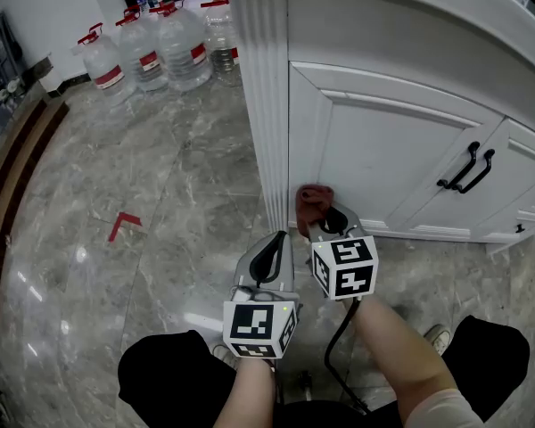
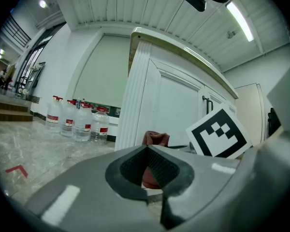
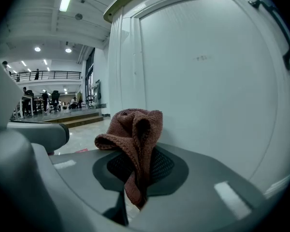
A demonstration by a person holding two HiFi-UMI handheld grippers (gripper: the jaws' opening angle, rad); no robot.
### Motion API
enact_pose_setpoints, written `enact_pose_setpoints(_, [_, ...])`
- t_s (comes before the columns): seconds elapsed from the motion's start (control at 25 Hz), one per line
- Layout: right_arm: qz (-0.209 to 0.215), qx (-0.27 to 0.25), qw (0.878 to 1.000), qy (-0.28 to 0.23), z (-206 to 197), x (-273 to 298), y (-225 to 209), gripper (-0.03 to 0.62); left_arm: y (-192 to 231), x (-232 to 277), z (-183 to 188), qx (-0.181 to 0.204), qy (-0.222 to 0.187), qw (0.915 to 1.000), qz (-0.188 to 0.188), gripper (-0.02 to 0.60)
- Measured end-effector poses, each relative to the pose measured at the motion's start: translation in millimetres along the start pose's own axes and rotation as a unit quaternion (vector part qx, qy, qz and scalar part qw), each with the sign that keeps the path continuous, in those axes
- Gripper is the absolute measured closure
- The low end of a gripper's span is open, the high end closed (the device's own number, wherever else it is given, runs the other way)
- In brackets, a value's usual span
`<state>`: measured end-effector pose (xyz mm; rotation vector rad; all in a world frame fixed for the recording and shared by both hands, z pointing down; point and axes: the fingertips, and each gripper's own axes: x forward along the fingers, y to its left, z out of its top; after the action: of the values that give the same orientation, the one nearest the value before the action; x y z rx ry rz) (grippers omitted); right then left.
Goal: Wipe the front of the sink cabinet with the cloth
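Rust-brown cloth (image 3: 133,129) pinched between jaws of right gripper (image 3: 135,178), bunched above pads, tail hanging below them. In head view, cloth (image 1: 314,201) sits mid-frame, against bottom left corner of white sink cabinet (image 1: 383,141) door, beside fluted corner post. Left gripper (image 2: 147,170) jaws closed together, nothing between them; in head view it sits just left of and below right gripper (image 1: 330,226). Black handles (image 1: 468,169) right of centre. Water bottles (image 1: 160,47) upper left on grey marble floor (image 1: 160,194). Red corner mark (image 1: 123,224) left of centre.
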<state>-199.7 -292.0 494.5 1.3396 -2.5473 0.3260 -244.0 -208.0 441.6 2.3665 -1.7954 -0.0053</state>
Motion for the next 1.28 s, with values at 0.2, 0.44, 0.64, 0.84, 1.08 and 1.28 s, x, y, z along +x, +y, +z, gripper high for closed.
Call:
enact_pose_setpoints(0.2, [-0.034, 0.022, 0.999, 0.005, -4.4, -21.3, -41.2, 0.515, -19.9, 10.0, -3.0, 0.003, 0.007, 0.9997, -0.022, 0.581])
enact_pose_setpoints(0.44, [-0.070, 0.015, 0.997, -0.006, -6.2, -52.4, -86.5, 0.514, -46.5, 22.4, -7.8, 0.006, 0.013, 0.9990, -0.042, 0.581])
enact_pose_setpoints(0.64, [-0.114, 0.030, 0.993, -0.008, -10.1, -81.6, -129.1, 0.515, -65.9, 30.9, -10.0, 0.010, 0.016, 0.9983, -0.055, 0.581])
enact_pose_setpoints(0.84, [-0.148, 0.044, 0.988, -0.002, -15.5, -107.6, -164.6, 0.513, -79.3, 35.9, -12.5, 0.008, 0.016, 0.9978, -0.064, 0.581])
enact_pose_setpoints(1.08, [-0.162, 0.037, 0.986, -0.002, -16.5, -124.0, -177.1, 0.514, -87.5, 39.2, -13.8, 0.010, 0.018, 0.9973, -0.070, 0.581])
enact_pose_setpoints(1.28, [-0.145, 0.041, 0.988, -0.015, -16.9, -117.3, -158.4, 0.516, -72.5, 32.2, -15.4, 0.011, 0.023, 0.9981, -0.056, 0.581])
